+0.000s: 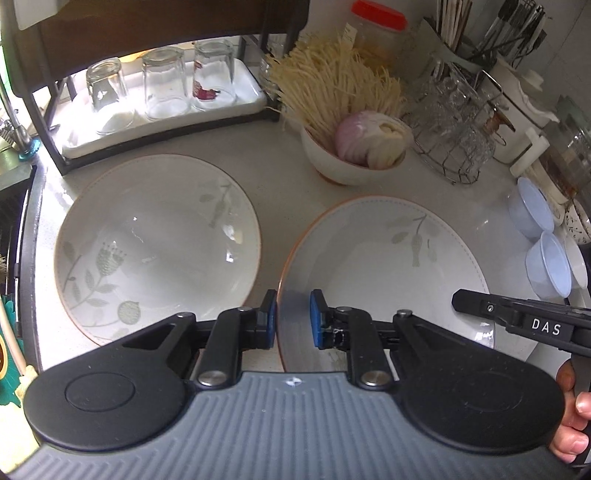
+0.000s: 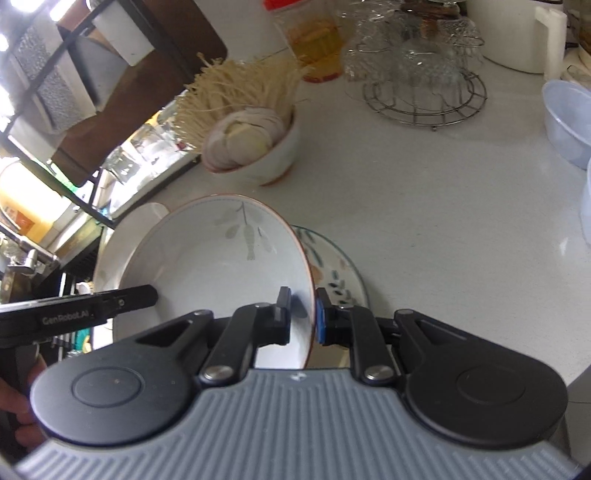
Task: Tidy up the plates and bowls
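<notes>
Both claws gripped one bowl [image 1: 388,266] by opposite rims: left claw [image 1: 293,319] narrow on its near-left edge, right claw [image 2: 302,317] narrow on its right edge. Bowl was tilted above the bench [image 2: 443,221], beside a second bowl [image 1: 155,240] and over a patterned plate [image 2: 336,269].

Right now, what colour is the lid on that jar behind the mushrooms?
Red, or orange-red. The jar lid shows best in the left wrist view.
</notes>
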A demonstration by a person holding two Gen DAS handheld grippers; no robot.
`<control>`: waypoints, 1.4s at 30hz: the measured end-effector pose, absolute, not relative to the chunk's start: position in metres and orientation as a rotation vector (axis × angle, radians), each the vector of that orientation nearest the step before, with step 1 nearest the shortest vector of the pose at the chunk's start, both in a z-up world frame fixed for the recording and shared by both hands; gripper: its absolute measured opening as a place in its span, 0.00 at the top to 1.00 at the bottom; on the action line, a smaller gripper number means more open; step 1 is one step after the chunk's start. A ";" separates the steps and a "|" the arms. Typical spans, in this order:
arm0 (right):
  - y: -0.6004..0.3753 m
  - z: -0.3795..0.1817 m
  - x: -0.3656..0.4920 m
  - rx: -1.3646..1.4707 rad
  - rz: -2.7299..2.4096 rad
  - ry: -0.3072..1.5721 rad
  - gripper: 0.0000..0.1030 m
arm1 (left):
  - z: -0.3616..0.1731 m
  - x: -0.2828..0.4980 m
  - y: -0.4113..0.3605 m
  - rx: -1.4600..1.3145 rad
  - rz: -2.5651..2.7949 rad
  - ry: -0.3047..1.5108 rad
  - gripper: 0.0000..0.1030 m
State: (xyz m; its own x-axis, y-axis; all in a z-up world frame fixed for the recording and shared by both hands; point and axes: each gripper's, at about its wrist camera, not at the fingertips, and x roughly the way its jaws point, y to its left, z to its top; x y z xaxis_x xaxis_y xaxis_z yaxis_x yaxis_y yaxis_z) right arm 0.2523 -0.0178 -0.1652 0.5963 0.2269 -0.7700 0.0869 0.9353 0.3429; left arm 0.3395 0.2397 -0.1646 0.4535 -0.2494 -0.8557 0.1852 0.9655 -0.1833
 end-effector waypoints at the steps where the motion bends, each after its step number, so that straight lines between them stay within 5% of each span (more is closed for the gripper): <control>1: -0.022 -0.168 0.253 0.373 0.081 0.936 0.83 | -0.165 0.339 0.236 -0.058 -0.267 1.066 0.80; 42: -0.048 -0.183 0.274 0.421 0.121 0.996 0.82 | -0.187 0.354 0.209 -0.067 -0.149 1.212 0.69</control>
